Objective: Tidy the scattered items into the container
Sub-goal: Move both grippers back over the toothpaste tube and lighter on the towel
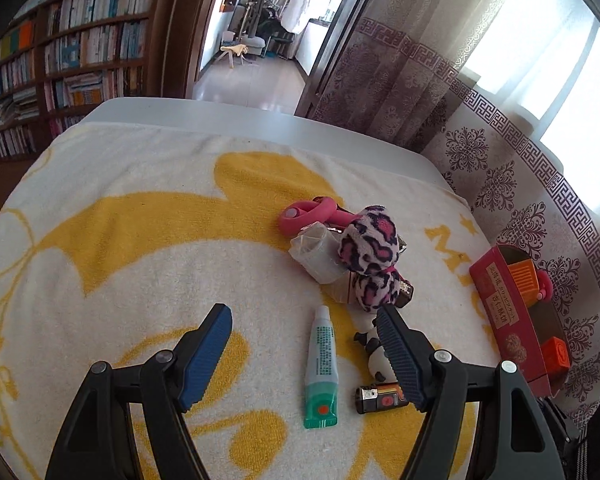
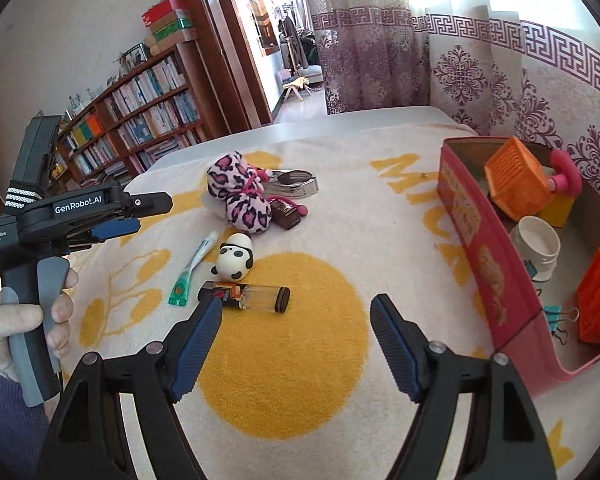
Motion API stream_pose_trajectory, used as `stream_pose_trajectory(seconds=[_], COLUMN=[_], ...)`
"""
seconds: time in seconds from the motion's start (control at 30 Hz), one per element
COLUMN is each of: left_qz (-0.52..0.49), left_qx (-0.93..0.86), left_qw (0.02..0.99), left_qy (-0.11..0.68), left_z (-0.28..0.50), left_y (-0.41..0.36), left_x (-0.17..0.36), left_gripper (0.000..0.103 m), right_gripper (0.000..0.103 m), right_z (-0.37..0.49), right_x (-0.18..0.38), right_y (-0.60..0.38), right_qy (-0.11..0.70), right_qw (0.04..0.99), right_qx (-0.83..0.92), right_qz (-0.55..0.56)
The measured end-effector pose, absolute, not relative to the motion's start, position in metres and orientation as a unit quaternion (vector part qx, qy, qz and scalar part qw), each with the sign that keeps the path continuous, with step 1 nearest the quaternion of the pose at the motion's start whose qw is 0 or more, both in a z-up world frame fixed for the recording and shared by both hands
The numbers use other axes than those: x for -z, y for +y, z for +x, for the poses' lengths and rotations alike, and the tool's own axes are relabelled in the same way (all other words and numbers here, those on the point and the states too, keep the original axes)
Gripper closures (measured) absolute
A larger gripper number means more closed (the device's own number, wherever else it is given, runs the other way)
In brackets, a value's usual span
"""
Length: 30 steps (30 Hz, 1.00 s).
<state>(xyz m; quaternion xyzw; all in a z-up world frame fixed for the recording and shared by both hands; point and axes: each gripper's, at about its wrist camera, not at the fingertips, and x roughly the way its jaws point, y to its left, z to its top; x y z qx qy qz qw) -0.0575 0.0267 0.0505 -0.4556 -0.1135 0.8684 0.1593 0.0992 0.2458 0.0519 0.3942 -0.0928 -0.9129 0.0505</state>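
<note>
Hovering over the yellow-and-white towel (image 2: 284, 364), both claws gape wide and grip nothing. Left gripper (image 1: 306, 356), left wrist view: blue ribbed pads well apart, with a green-capped white tube (image 1: 321, 368) lying on the towel between them, untouched. Its right finger (image 1: 400, 356) overlaps a panda figure (image 1: 374, 354) in the picture; whether they touch, cannot tell. A small dark bottle (image 1: 380, 394) lies at 5 o'clock from the tube.

Right gripper (image 2: 296, 344), right wrist view: jaws spread wide, only bare towel between the pads. The same bottle (image 2: 246, 298), clear in its middle, lies near the left fingertip, at 12 o'clock of it, apart.

Scattered items, right wrist view: panda figure (image 2: 234, 258) just beyond the bottle; tube (image 2: 192, 270) at 9 o'clock of the panda; pink leopard-print plush (image 2: 240, 196) farther off at 12 o'clock, with a small brown box (image 2: 286, 214) and a shiny metal piece (image 2: 292, 182) beside it.

Container: red cardboard box (image 2: 484, 276) at 3 o'clock on the towel, open-topped. Inside: two orange crates (image 2: 516, 184), a white cup (image 2: 538, 246), a binder clip (image 2: 558, 318), a yellow block, a pink piece.

Writing: "GenRobot.AI" and "Data Acquisition System" on the left gripper's body (image 2: 78, 210), held in a hand (image 2: 16, 328). The red box (image 1: 508, 320) carries East Asian characters, not legible. Large yellow letters on the towel, only partly readable.
</note>
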Motion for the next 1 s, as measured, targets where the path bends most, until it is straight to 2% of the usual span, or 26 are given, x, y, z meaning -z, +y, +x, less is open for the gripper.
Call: stream_pose_trajectory(seconds=[0.43,1.0], left_qz=[-0.462,-0.47], left_qx=[-0.866,-0.86], left_qw=[0.138,0.137], left_qy=[-0.131,-0.143], left_z=[-0.057,-0.058], left_y=[0.004,0.0], left_x=[-0.036,-0.031], left_gripper=[0.027,0.027], right_gripper=[0.017,0.016], right_z=[0.056,0.04], right_x=[-0.024,-0.012], right_y=[0.191,0.174], right_qy=[-0.05,-0.013], right_qw=[0.023,-0.005], right_qx=[0.883,0.884], right_qz=[0.467,0.468])
